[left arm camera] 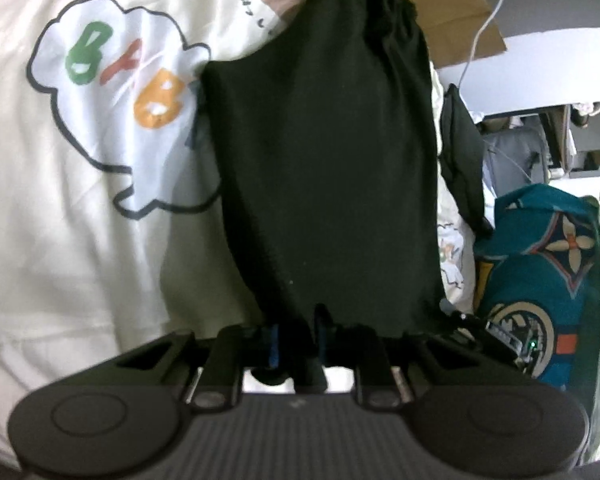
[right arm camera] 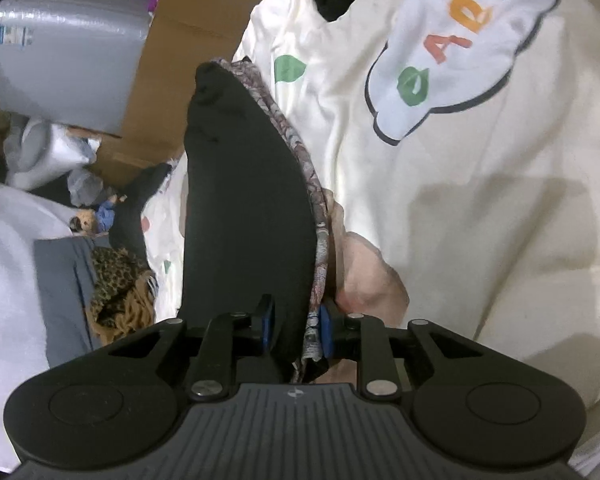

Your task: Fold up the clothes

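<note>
The black garment is plain and dark all over, though in the right wrist view its edge carries a grey-brown, mottled patterned band. Under it spreads a cream bedsheet printed with a white cloud outlined in dark grey, holding green, red and orange letters, and on the other side a like cloud with a green leaf and red, orange and blue letters. To the side lie a teal cloth with cream flower and orange marks, a brown cardboard box, a leopard-spotted tan fabric, and blue pads on black gripper fingers.
</note>
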`<action>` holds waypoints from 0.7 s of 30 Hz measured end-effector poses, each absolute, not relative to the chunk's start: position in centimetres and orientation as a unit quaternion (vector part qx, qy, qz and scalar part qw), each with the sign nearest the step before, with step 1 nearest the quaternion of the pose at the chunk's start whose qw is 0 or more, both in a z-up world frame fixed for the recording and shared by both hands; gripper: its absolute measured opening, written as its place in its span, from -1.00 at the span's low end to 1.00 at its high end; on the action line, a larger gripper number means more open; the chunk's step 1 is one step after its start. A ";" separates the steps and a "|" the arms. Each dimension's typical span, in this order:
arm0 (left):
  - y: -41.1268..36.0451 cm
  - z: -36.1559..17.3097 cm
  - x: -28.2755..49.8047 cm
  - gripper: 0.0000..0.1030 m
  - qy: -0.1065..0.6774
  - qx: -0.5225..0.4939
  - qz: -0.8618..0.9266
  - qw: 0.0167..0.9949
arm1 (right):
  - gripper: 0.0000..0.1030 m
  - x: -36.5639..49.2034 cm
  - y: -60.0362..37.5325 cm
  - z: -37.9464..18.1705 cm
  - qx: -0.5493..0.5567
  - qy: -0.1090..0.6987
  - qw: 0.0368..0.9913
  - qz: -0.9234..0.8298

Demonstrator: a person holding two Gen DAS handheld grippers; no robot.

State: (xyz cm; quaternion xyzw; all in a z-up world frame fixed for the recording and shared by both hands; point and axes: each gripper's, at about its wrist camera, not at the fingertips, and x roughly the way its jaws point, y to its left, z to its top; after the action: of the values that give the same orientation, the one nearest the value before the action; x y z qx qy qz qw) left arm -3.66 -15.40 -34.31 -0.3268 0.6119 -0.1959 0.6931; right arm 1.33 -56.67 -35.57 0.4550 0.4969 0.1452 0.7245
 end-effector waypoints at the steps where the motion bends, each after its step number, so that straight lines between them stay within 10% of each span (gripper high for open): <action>1: -15.2 -34.4 -3.4 -0.61 0.614 -0.329 -0.191 0.692 | -0.51 1.3 -56.6 -35.7 0.449 0.502 0.725 0.140; 19: -12.9 -37.4 -2.7 -0.38 0.634 -0.332 -0.145 0.684 | -0.42 4.6 -56.0 -37.7 0.410 0.557 0.703 0.165; 21: -12.3 -37.7 -2.7 -0.38 0.632 -0.336 -0.147 0.683 | -0.64 4.8 -55.7 -37.5 0.394 0.560 0.706 0.178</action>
State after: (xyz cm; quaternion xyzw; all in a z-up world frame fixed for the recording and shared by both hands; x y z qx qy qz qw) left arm -2.73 -12.30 -37.68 -0.3358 0.6322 -0.1468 0.6827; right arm 4.83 -55.67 -37.52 0.3944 0.5603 0.1780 0.7063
